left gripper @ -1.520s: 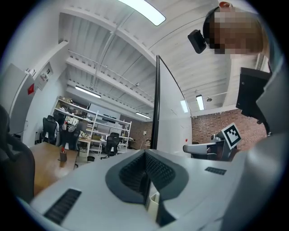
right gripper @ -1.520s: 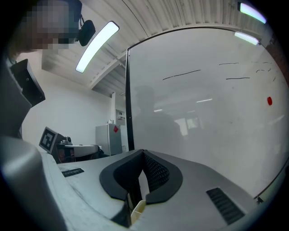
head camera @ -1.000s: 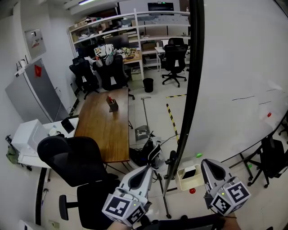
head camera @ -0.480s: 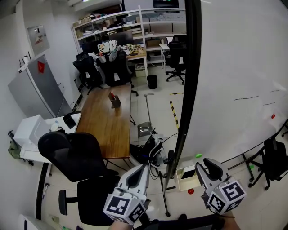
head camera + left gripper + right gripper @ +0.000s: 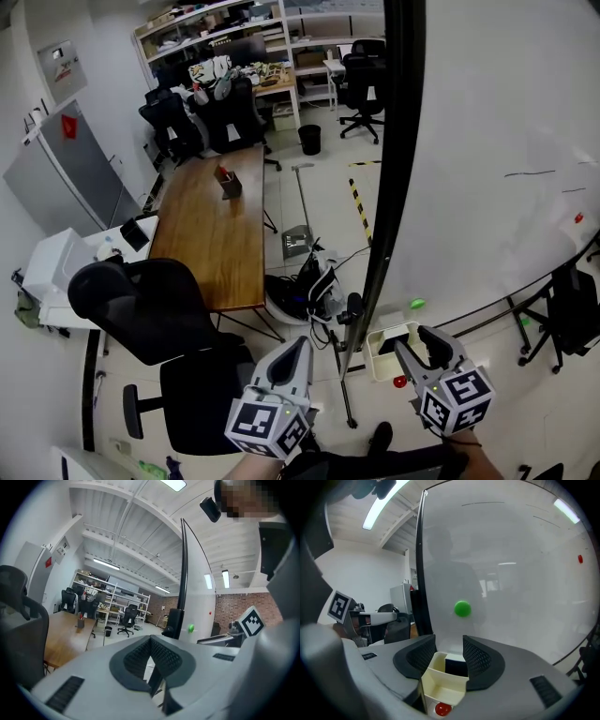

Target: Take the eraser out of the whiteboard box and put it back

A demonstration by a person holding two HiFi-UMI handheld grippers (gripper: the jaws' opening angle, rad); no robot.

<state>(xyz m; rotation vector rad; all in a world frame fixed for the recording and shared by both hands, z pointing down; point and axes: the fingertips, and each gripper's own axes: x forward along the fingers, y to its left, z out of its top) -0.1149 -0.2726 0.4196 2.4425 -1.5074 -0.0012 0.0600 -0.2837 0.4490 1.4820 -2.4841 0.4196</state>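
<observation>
— Where is the eraser (image 5: 456, 666) now?
— It's inside the whiteboard box (image 5: 440, 686), the dark block in the compartment nearest the board.
— And your right gripper (image 5: 449, 656)?
— I've got it just in front of the box. Its fingers have just been opening and are released. The box's near corner stands in the gap, and no pad presses on it.
— And the left gripper (image 5: 302, 345)?
— Off to the box's left, fingers clenched on nothing. A red magnet (image 5: 442, 709) sits just under the box.
</observation>
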